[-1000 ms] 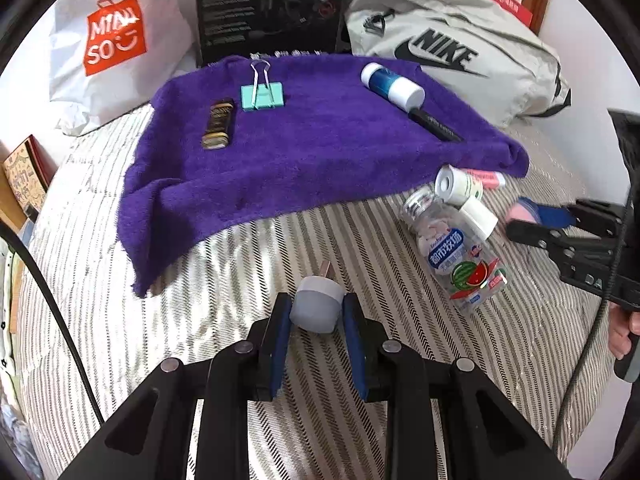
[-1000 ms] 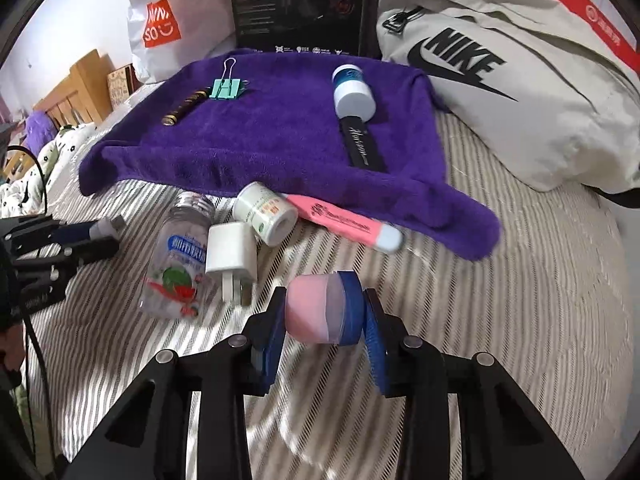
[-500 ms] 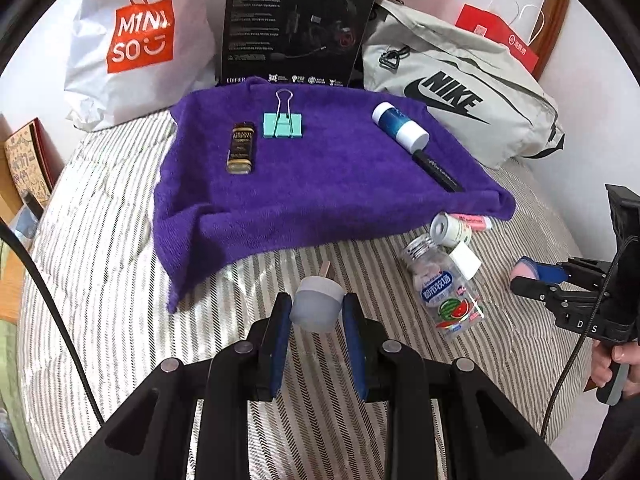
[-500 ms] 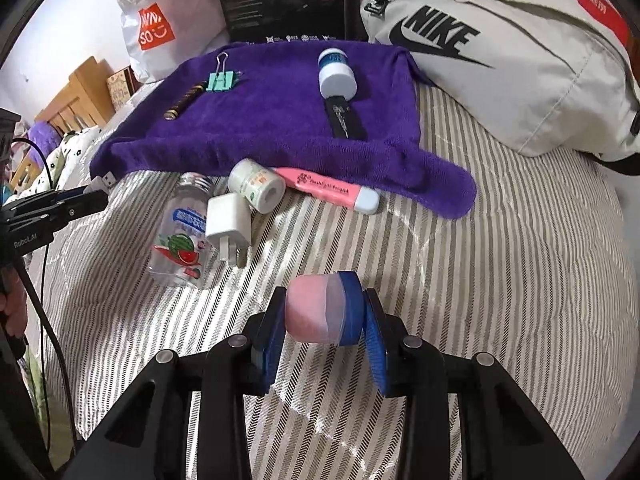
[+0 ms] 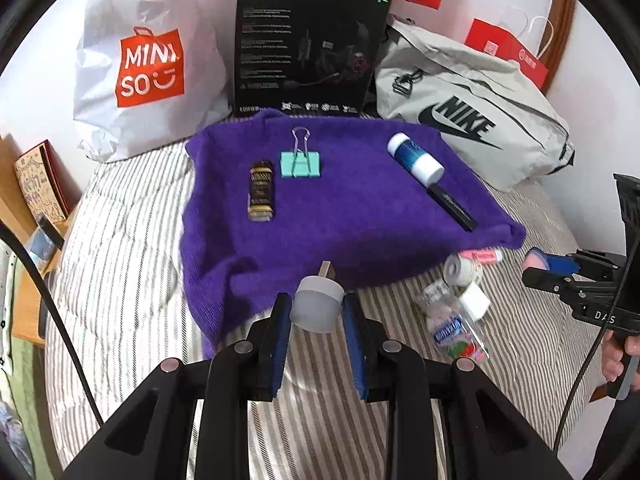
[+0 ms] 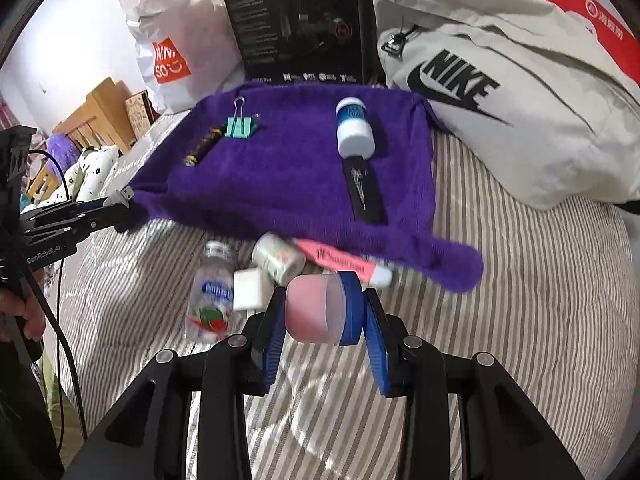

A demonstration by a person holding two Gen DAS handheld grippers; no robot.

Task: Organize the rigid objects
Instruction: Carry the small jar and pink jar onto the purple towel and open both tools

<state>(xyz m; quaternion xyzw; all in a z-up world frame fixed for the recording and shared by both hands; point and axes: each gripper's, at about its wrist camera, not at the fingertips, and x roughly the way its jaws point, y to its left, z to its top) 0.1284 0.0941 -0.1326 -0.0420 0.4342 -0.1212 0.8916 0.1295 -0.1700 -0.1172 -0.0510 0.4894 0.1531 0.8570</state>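
Objects held come first: a grey USB stick (image 5: 318,306) sits clamped between the pads of the left gripper (image 5: 317,316), its metal plug pointing forward, and a pink and blue cylinder (image 6: 324,307) is squeezed in the right gripper (image 6: 325,312). Both are above the striped bedcover (image 5: 132,280), near the front edge of the purple towel (image 5: 352,208). On the towel lie a teal binder clip (image 5: 300,163), a dark lighter (image 5: 261,190), a blue and white bottle (image 5: 415,158) and a black pen (image 5: 451,206). Just before the towel lie a clear bottle (image 6: 210,294), a white charger (image 6: 249,290), a small white jar (image 6: 278,258) and a pink highlighter (image 6: 344,262).
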